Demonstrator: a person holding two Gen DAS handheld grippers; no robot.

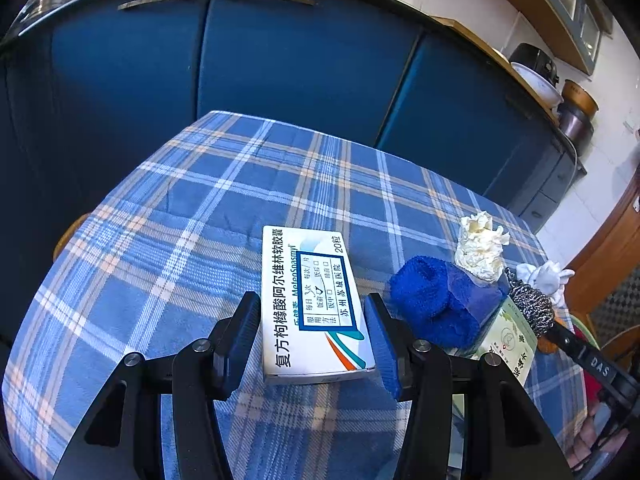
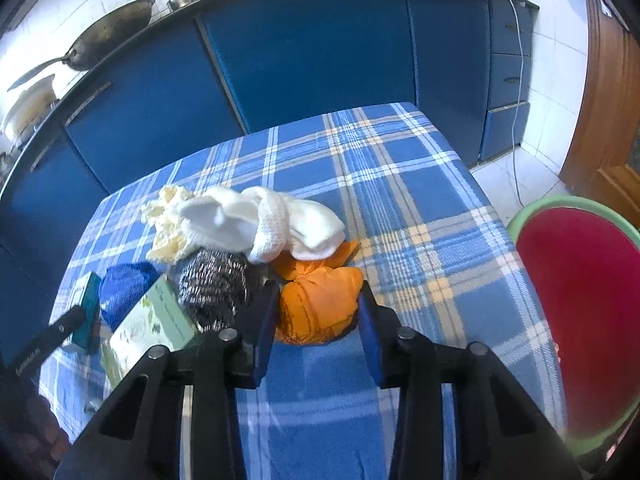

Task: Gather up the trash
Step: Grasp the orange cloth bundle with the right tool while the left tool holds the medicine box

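Trash is sitting bunched along the right edge of the plaid-covered table (image 1: 168, 216); the left gripper (image 1: 312, 330) is straddling a white medicine box (image 1: 308, 300) with both jaws spread and a sliver of gap on each side, so nothing's grasped yet; over on the other camera the right gripper (image 2: 316, 320) is doing the same thing around an orange crumpled wrapper (image 2: 316, 300), released, pads just beside it; behind that there's a steel scourer (image 2: 212, 284), a white sock (image 2: 260, 220), a blue cloth (image 1: 432, 300), a green box (image 2: 152, 328) and some cream crumpled paper (image 1: 480, 246); looks to me like both are lining up a pick; next move is probably squeezing shut squarely, then carrying stuff to the red bin (image 2: 580, 320) sitting off the table's right edge.
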